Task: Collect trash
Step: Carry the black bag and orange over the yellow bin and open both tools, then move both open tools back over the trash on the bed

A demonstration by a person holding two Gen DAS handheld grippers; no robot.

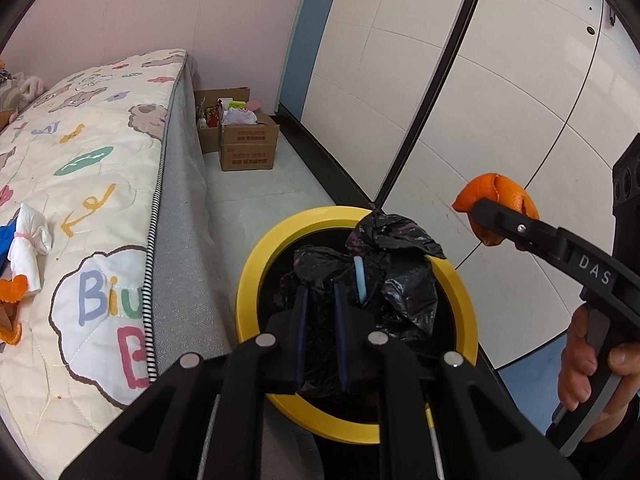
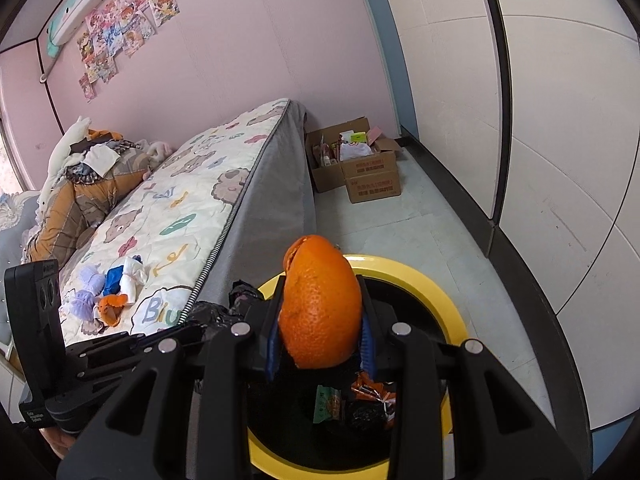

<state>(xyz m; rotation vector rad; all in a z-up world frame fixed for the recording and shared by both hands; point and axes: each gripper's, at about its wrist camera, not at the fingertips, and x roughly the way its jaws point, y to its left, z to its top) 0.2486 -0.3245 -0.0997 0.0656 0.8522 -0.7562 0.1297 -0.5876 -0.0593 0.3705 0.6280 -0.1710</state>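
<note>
A yellow-rimmed bin (image 1: 256, 280) (image 2: 440, 280) stands on the floor beside the bed. My left gripper (image 1: 320, 300) hangs over it, shut on a crumpled black plastic bag (image 1: 400, 280) with a light blue strip showing in its folds. To its right, my right gripper (image 1: 484, 220) (image 2: 320, 300) is shut on a large orange peel (image 1: 500, 196) (image 2: 320, 308), held above the bin's rim. Snack wrappers (image 2: 360, 400) lie at the bottom of the bin. More orange peel (image 1: 12, 288) (image 2: 112, 304) and a white tissue (image 1: 28, 248) (image 2: 132, 276) lie on the bed.
The bed (image 1: 100, 140) with a patterned quilt runs along the left. Cardboard boxes (image 1: 248, 140) (image 2: 372, 176) sit on the floor at its far end. White wardrobe doors (image 1: 460, 100) line the right. A narrow strip of floor runs between bed and wardrobe.
</note>
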